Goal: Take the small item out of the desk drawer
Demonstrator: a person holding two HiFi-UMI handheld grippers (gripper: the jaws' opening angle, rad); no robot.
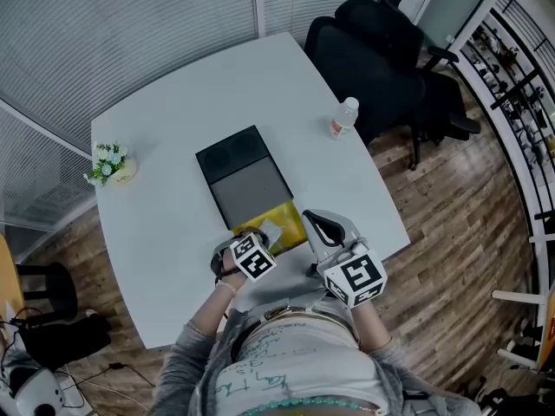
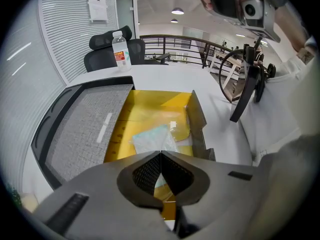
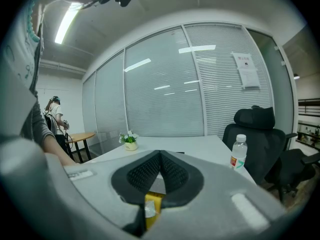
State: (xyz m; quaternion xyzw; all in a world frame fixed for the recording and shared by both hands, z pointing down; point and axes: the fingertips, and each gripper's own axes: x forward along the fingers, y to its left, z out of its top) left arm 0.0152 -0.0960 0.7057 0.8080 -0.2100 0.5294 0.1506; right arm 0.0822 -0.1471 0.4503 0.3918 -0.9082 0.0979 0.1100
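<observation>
Underneath it all, table point(image 1: 173, 120): white, with rounded corners, filling the middle of the head view; everything below stands on it or over it.
Office chair point(image 1: 381, 50): black, off the table's edge at 1 o'clock, not touching anything on the table.
Desk box point(image 1: 247, 180): dark, flat-topped with a grey panel, at the table's centre; its long side runs from 11 o'clock to 5 o'clock.
Drawer point(image 1: 293, 217): yellow inside, pulled out of the desk box at its 5 o'clock end, toward the person.
Right gripper point(image 3: 160, 153): at 5 o'clock from the desk box, beside the drawer's outer side; its own view shows the jaws closed tip to tip with nothing between them.
Left gripper point(image 2: 160, 153): at 6 o'clock from the desk box, pointing steeply down into the drawer; jaws fully together, tips right at the packet's near edge. Whether a corner is pinched cannot be told.
Water bottle point(image 1: 343, 117): clear, upright, at 2 o'clock from the desk box, near the table's edge.
Flower pot point(image 1: 110, 163): white blooms, at 9 o'clock, well apart from the desk box.
Packet point(image 2: 152, 138): pale blue-white, flat, lying on the drawer's floor near its front.
</observation>
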